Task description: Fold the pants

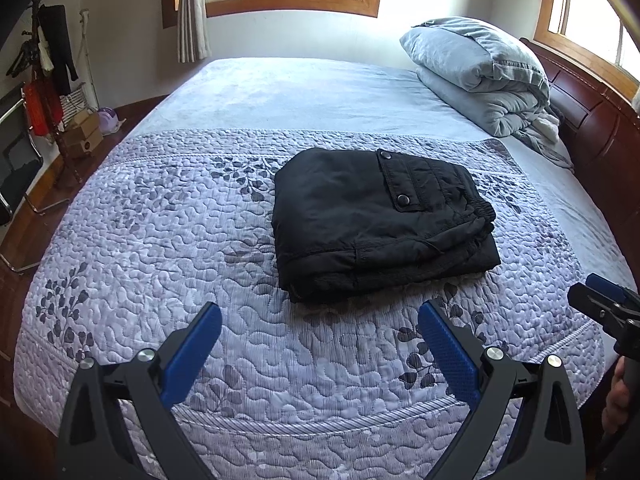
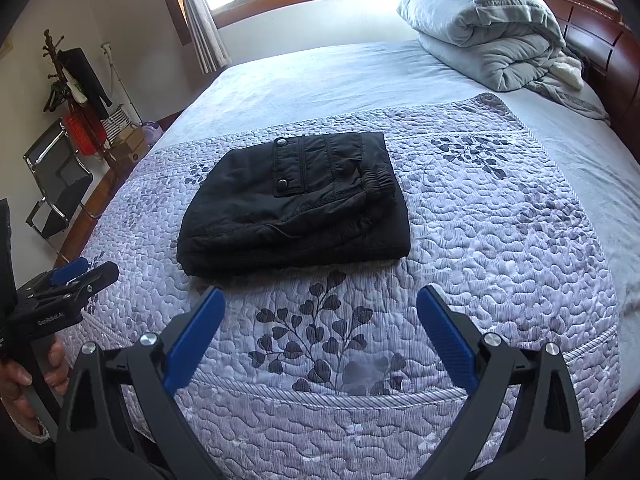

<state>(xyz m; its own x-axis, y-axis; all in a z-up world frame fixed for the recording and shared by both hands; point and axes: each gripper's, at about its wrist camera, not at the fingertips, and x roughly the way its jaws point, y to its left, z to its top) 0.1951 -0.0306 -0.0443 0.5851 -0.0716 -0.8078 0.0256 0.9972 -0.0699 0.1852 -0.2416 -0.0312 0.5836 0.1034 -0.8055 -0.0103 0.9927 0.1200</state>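
Black pants point(image 1: 380, 224) sit folded (snap pocket up) on the quilted bedspread point(image 1: 160, 240); left gripper point(image 1: 320, 320) and right gripper point(image 2: 320, 300) hover near, jaws wide apart, empty.

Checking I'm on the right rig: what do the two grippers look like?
Both match: the left gripper and right gripper have black angular frames with silver bolts, and fingers faced with textured blue pads. White lettering marks the left gripper's black body in the right wrist view. A light cuff shows at the left hand.
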